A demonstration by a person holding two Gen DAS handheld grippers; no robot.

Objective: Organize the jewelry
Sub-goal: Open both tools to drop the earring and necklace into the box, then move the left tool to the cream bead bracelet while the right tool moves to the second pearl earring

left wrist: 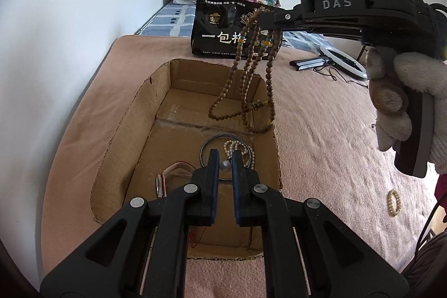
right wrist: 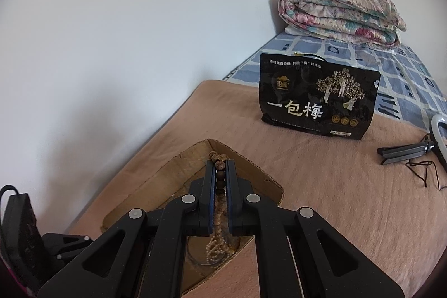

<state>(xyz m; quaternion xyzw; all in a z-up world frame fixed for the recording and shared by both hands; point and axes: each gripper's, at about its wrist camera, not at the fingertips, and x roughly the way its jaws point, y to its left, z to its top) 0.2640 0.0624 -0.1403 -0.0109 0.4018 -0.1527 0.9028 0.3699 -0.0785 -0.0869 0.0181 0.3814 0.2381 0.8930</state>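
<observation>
On the pink blanket (left wrist: pixel 321 113) sits an open cardboard box (left wrist: pixel 134 113), and above its far right part the right gripper (left wrist: pixel 262 17) holds a long string of brown wooden beads (left wrist: pixel 245 85), its fingers clamped on the strand. The loops hang down into the box without reaching the floor of it. From the right wrist view the beads (right wrist: pixel 220 178) run lengthwise between the closed pads. A gloved hand (left wrist: pixel 402 102) grips the handle of that tool at the right.

The left gripper (left wrist: pixel 225 161) points down into the near part of the box, its fingers drawn together on a small silvery bead (left wrist: pixel 225 165). Under it lie a dark bangle (left wrist: pixel 205 145), a white bead bracelet (left wrist: pixel 240 148) and a pink-strapped watch (left wrist: pixel 167 175). Another pale bead bracelet (left wrist: pixel 394 203) lies on the blanket, well to the right of the box. Beyond the box stands a black snack bag (right wrist: pixel 318 102), with a folded floral quilt (right wrist: pixel 340 10) farther back.
</observation>
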